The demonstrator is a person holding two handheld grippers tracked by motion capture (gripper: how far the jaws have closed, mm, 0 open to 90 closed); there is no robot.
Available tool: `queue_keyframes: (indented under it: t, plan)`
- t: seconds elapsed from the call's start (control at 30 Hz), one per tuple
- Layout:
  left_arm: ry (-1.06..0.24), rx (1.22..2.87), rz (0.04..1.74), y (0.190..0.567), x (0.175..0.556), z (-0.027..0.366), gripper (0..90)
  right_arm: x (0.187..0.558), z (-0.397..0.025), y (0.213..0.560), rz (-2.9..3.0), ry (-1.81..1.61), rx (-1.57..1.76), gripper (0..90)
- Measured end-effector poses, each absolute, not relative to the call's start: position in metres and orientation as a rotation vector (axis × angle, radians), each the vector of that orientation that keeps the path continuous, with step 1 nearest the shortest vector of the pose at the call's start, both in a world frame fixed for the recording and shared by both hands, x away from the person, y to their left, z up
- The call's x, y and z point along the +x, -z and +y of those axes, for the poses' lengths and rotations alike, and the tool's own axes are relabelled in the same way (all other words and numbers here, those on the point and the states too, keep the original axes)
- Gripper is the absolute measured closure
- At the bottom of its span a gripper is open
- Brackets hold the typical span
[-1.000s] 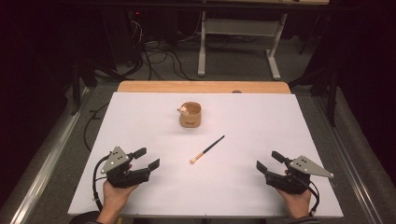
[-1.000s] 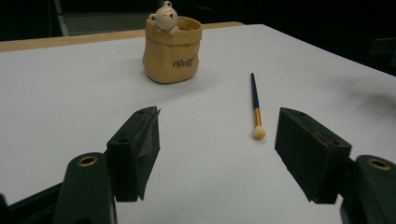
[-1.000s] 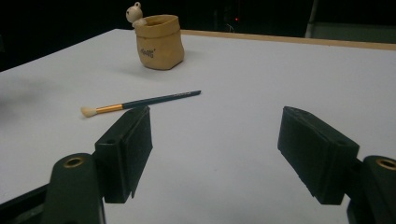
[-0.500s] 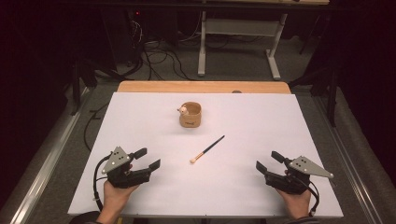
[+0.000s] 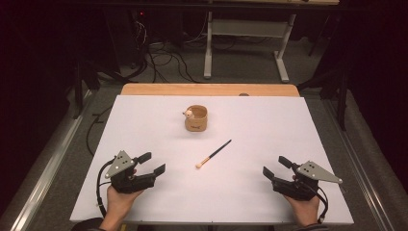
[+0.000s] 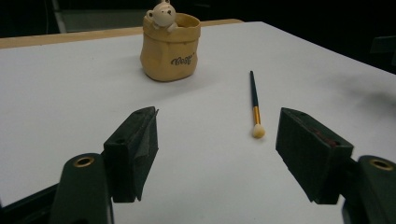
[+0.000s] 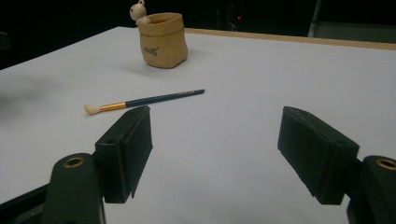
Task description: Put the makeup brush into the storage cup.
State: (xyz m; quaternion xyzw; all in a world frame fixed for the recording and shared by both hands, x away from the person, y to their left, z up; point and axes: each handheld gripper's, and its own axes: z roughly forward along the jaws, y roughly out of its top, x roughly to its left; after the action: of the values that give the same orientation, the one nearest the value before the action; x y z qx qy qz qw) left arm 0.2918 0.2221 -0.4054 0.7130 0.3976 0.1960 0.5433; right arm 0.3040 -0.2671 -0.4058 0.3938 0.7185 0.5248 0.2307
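The brush (image 5: pixel 213 154) lies mid-worktop, its long axis slanting from tip near the front to handle toward the cup (image 5: pixel 196 118); both grippers, left (image 5: pixel 153 164) and right (image 5: pixel 275 166), rest spread, about equally near.

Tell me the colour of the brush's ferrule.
Orange-gold, on the brush; the left gripper view shows it best.

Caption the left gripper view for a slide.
Open jaws face a brush lying beside a tan bear pot.
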Motion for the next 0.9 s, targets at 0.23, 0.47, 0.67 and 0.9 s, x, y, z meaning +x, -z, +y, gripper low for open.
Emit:
queue_keyframes:
  t: [0.23, 0.47, 0.67, 0.9]
  plan:
    - [-0.466, 1.691, 0.946, 0.406, 0.292, 0.222, 30.4, 0.304, -0.266, 0.405, 1.975, -1.451, 1.098, 28.1]
    - [-0.463, 1.693, 0.949, 0.406, 0.293, 0.222, 30.3, 0.305, -0.260, 0.404, 1.993, -1.453, 1.076, 28.0]
    - [-0.461, 1.691, 0.951, 0.406, 0.292, 0.222, 30.1, 0.305, -0.249, 0.399, 2.014, -1.460, 1.041, 27.6]
    - [-0.460, 1.687, 0.956, 0.406, 0.293, 0.222, 30.2, 0.306, -0.235, 0.395, 2.050, -1.467, 0.985, 27.3]
